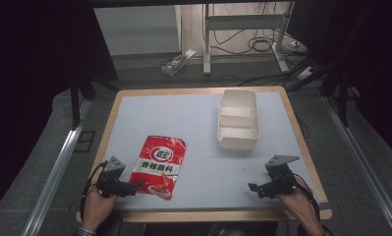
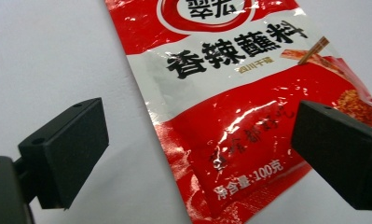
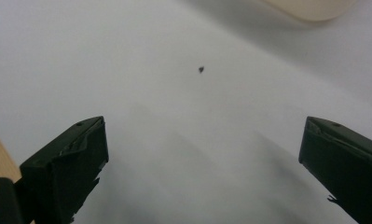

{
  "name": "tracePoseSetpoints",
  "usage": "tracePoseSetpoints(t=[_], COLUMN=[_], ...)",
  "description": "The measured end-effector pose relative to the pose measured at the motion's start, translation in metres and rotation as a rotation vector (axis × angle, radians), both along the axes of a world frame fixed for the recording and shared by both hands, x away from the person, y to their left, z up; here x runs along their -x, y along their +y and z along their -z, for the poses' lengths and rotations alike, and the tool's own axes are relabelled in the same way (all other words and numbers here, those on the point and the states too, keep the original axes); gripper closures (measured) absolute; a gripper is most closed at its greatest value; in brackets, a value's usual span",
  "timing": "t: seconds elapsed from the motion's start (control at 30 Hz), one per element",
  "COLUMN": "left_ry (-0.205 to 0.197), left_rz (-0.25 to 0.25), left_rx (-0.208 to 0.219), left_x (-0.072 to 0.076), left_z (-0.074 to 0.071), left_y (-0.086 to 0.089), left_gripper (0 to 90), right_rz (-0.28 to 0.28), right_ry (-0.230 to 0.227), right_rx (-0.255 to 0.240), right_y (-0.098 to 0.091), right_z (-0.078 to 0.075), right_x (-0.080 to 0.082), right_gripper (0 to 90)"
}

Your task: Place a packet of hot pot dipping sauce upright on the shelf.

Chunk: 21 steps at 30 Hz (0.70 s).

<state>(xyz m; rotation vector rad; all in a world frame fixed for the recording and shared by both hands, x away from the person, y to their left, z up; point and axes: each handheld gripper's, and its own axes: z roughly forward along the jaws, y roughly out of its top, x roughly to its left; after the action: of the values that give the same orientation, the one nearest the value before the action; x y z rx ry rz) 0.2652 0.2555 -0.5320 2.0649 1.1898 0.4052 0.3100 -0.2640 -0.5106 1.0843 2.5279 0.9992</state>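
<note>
A red and white seasoning packet (image 1: 159,163) with black lettering lies flat on the table, near the front left. My left gripper (image 1: 135,187) sits at the packet's near corner, jaws open. In the left gripper view the packet (image 2: 249,98) lies below and between the two spread jaws, and my left gripper (image 2: 200,154) holds nothing. My right gripper (image 1: 255,188) hovers open over the bare table at the front right. In the right gripper view my right gripper (image 3: 202,158) has only the white surface between its jaws.
A cream divided container (image 1: 238,119) stands at the back right of the white table (image 1: 203,147); its edge (image 3: 309,7) shows in the right gripper view. A small dark speck (image 3: 201,69) lies on the surface. A wooden rim (image 1: 198,215) borders the table.
</note>
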Motion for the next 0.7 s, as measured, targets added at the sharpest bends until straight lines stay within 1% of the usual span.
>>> tracePoseSetpoints(t=[0.07, 0.1, 0.3, 0.4, 0.43, 0.47, 0.5, 0.53, 0.63, 0.67, 0.7], left_ry=[0.007, 0.019, 0.042, 0.045, 0.043, 0.038, 0.035, 0.032, 0.038, 0.042, 0.044], left_rz=[-0.002, 0.004, 0.023, 0.010, 0.006, -0.002, -0.007, -0.013, -0.017, -0.017, -0.017], left_rx=[0.003, 0.007, 0.018, 0.000, -0.002, -0.002, -0.004, -0.005, 0.005, 0.012, 0.017], left_x=[0.000, -0.001, -0.003, -0.005, -0.005, -0.005, -0.006, -0.006, -0.008, -0.010, -0.010], left_z=[0.001, 0.002, 0.003, 0.004, 0.003, 0.003, 0.002, 0.002, 0.001, 0.001, 0.001], left_y=[0.000, -0.001, -0.002, -0.002, -0.002, -0.002, -0.001, 0.000, 0.003, 0.004, 0.004], left_gripper=[4.2, 4.0, 3.2, 6.0, 6.0, 7.4, 11.9, 11.9, 20.8, 27.5, 31.2], right_rz=[0.005, 0.015, 0.033, 0.020, 0.020, 0.014, 0.001, 0.001, -0.009, -0.012, -0.013], right_ry=[-0.002, -0.006, -0.031, -0.006, -0.006, -0.008, -0.010, -0.010, -0.014, -0.022, -0.023], right_rx=[0.001, -0.001, 0.018, 0.039, 0.039, 0.049, 0.069, 0.069, 0.076, 0.084, 0.083], right_y=[0.000, 0.000, -0.002, 0.000, 0.000, 0.001, 0.003, 0.003, 0.006, 0.007, 0.007], right_z=[0.000, 0.000, -0.001, 0.002, 0.002, 0.003, 0.004, 0.004, 0.004, 0.003, 0.003], right_x=[-0.001, -0.002, 0.000, -0.001, -0.001, -0.001, 0.000, 0.000, 0.002, 0.002, 0.002], right_gripper=[0.5, 0.0, 0.0, 0.0, 0.0, 0.0, 0.0, 0.0, 0.0, 0.0, 0.0])
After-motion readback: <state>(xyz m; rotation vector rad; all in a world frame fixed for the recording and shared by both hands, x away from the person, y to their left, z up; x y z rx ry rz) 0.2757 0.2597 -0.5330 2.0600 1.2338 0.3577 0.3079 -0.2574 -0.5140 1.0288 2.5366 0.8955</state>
